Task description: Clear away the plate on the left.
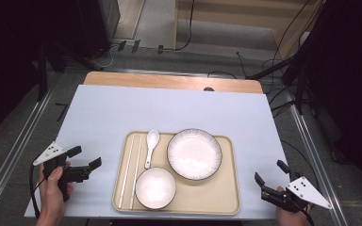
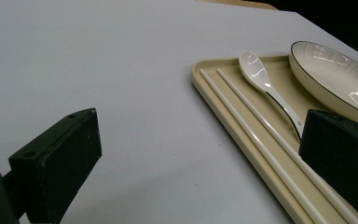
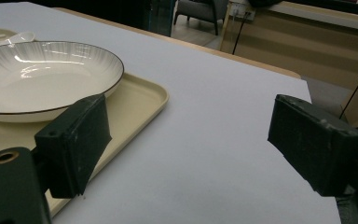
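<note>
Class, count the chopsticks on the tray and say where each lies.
2. Both lie side by side along the tray's left edge: outer chopstick, inner chopstick, just left of the spoon.

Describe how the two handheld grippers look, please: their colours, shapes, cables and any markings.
The left gripper and the right gripper are both black, each with two blocky rectangular fingers that have small round holes at the corners. Each carries a pale grey three-cornered plate with dark dots. A black cable trails from the left one. No sleeves are visible.

Glossy ceramic plate (image 1: 194, 153), matt tray (image 1: 233, 188), probably plastic
</note>
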Demonstrator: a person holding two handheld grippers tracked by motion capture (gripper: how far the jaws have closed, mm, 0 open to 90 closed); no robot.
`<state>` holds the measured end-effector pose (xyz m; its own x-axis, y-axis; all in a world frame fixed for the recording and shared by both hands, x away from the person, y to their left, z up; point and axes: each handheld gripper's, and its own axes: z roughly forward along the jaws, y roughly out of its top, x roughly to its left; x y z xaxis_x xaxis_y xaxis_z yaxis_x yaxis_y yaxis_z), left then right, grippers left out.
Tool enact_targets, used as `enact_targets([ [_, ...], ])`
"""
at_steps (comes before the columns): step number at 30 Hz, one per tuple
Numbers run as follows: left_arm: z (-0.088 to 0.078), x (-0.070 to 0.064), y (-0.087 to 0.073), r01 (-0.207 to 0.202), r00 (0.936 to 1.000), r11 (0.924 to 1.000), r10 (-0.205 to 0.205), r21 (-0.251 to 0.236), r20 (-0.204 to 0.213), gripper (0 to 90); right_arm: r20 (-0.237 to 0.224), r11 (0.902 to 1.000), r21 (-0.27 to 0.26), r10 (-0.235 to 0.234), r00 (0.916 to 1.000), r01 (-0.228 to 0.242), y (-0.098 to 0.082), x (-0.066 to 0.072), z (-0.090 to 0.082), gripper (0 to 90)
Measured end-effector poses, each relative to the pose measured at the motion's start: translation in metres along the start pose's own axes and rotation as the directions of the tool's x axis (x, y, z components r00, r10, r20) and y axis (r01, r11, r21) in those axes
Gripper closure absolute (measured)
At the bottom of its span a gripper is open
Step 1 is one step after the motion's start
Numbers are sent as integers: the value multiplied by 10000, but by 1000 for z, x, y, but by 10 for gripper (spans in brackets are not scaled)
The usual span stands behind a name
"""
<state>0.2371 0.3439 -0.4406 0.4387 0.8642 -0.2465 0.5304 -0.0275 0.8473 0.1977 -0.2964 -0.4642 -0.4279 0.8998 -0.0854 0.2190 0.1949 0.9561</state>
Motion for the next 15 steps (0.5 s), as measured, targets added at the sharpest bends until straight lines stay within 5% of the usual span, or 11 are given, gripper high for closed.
enact_targets([
  [15,-30,20,-14,-168,9983,9997,158,-171,-554,0,113,9999,105,44,9999,-45,-2,-4,2,130],
])
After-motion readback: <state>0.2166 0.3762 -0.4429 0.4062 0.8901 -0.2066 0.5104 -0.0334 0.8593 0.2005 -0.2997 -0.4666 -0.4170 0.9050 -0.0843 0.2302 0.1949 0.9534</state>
